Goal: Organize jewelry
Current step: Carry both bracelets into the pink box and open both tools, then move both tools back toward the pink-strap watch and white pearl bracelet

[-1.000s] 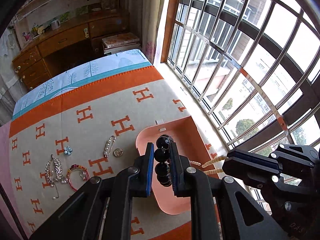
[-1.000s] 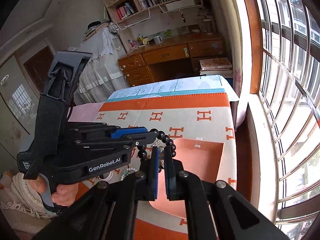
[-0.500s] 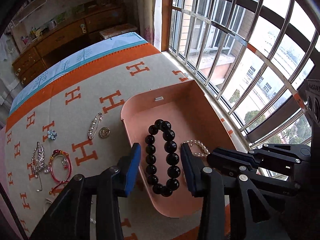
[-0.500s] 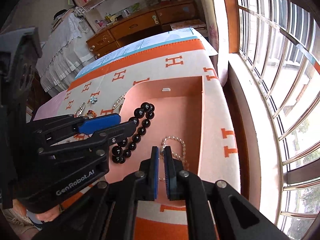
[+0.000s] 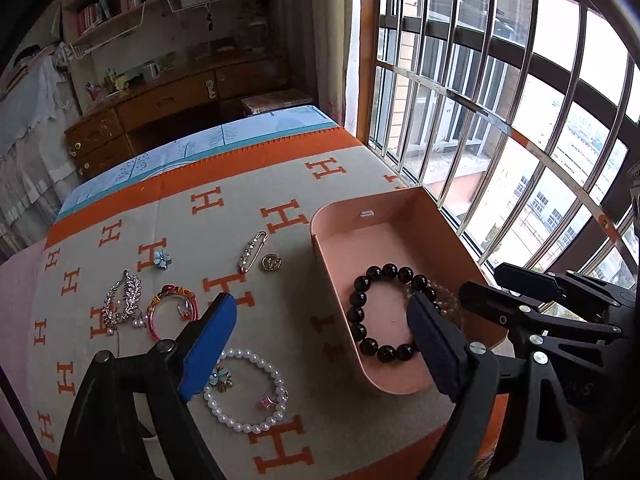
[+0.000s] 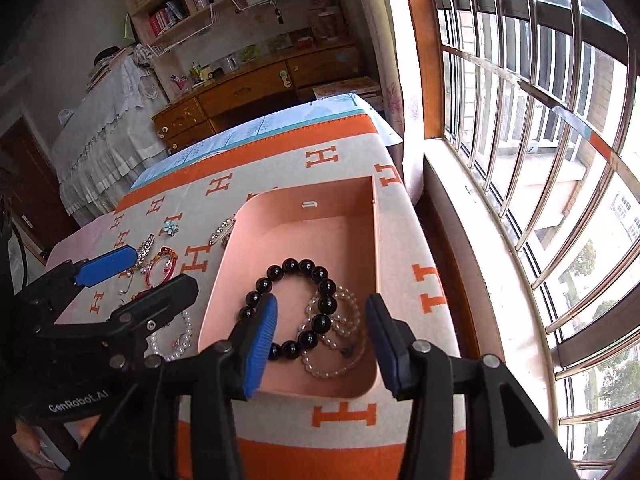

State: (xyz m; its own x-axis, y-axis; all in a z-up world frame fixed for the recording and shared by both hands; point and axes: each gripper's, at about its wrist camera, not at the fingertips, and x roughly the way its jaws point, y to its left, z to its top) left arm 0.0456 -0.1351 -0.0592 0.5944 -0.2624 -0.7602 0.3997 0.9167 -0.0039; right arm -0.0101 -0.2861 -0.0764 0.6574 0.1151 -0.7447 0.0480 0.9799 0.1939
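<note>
- Both grippers stand with jaws wide apart and nothing between them: the left gripper (image 5: 320,344) hangs over the near left edge of the pink tray (image 5: 404,204), the right gripper (image 6: 320,332) over the tray's near end.
- Inside the tray lie the black bead bracelet (image 6: 294,304) and, touching it on its right, a pale pearl strand (image 6: 340,344).
- Loose pieces wait on the orange-and-beige blanket (image 5: 208,208), left of the tray: a white pearl bracelet (image 5: 246,390) nearest, then a red bangle (image 5: 174,312), a silver leaf brooch (image 5: 122,300), a blue flower (image 5: 162,259), a pearl safety pin (image 5: 252,251) and a gold button (image 5: 271,262).
- My judgement: the coming pick turns on the white pearl bracelet, which lies flat just below and left of the left gripper; that hand is plainly nearer, the right one being across the tray.
- Only the left view shows the whole spread of loose pieces; the right view alone shows the pale strand clearly, which the left gripper's finger mostly hides.
</note>
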